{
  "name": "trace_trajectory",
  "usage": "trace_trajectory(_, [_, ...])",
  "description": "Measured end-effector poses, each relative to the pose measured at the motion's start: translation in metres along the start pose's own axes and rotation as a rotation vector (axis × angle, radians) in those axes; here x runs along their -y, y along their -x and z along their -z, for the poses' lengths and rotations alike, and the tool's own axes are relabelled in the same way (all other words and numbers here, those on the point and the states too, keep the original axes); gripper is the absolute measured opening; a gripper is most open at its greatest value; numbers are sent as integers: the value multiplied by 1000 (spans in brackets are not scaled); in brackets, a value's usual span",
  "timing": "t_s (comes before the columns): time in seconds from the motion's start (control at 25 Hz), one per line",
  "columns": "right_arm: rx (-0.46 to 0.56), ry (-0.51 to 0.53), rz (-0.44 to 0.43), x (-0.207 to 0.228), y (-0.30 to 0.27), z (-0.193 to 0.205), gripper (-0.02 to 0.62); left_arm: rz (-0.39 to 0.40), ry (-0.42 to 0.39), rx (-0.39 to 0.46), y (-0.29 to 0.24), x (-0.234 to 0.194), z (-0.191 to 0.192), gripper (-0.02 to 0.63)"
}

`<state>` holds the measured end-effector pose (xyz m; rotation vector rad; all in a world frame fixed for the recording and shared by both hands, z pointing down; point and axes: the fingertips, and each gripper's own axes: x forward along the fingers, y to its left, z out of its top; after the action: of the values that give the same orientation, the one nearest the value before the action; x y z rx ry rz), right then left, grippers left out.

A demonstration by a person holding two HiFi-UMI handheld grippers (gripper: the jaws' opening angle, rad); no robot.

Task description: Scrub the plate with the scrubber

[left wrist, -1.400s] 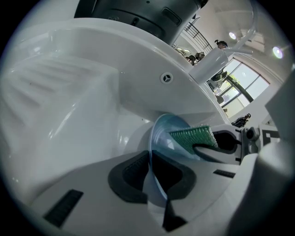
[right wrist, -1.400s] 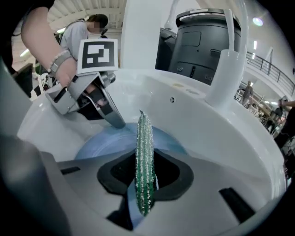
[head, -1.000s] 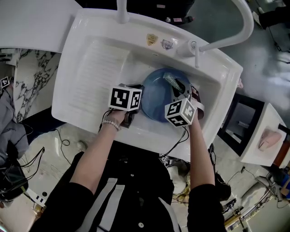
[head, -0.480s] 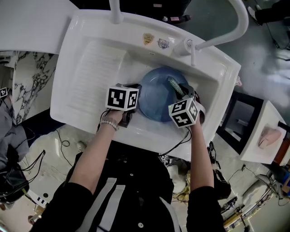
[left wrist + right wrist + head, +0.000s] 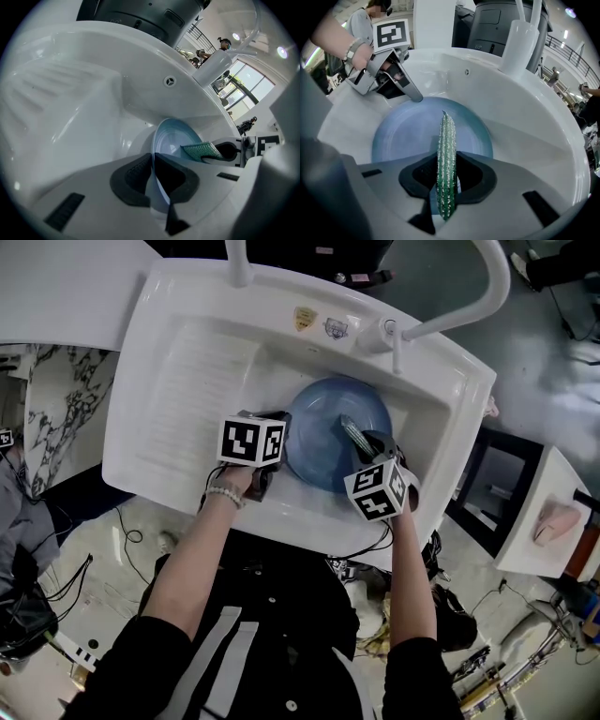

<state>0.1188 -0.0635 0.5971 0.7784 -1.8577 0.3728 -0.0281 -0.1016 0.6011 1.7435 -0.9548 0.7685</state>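
The left gripper (image 5: pixel 151 176) pinched the rim of the round blue plate (image 5: pixel 314 442), stiff and likely slippery. The right gripper (image 5: pixel 446 183) clamped the thin green scrubber (image 5: pixel 446 140), seemingly soft, by its near end.

Blue plate (image 5: pixel 319 448), green scrubber (image 5: pixel 354 436), white sink (image 5: pixel 187 371)

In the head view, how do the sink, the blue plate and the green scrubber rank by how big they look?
Largest to smallest:
1. sink, by far
2. blue plate
3. green scrubber, a thin strip
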Motion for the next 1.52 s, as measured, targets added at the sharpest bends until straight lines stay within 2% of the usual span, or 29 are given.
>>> trace_trajectory(0.44, [20,14,-232,-56,13,-1,94,-1,14,6,-1,-1,-1,21])
trace_trajectory(0.8, [24,105,-341,-77,21,-13,94,5,14,1,-1,-1,-1,21])
trace_trajectory(0.92, [104,134,-310,-71,19,-30,94,7,12,-1,-2,0,0,21])
trace_trajectory(1.12, [192,237,-197,-49,3,-58,94,10,9,-2,-1,-1,-1,21])
trace_trajectory(1.32, [200,391,-112,-40,-11,-67,94,12,6,-2,0,0,-1,21])
trace_trajectory(1.52, [202,522,-112,-54,-17,-66,94,11,8,0,-1,-1,-1,21])
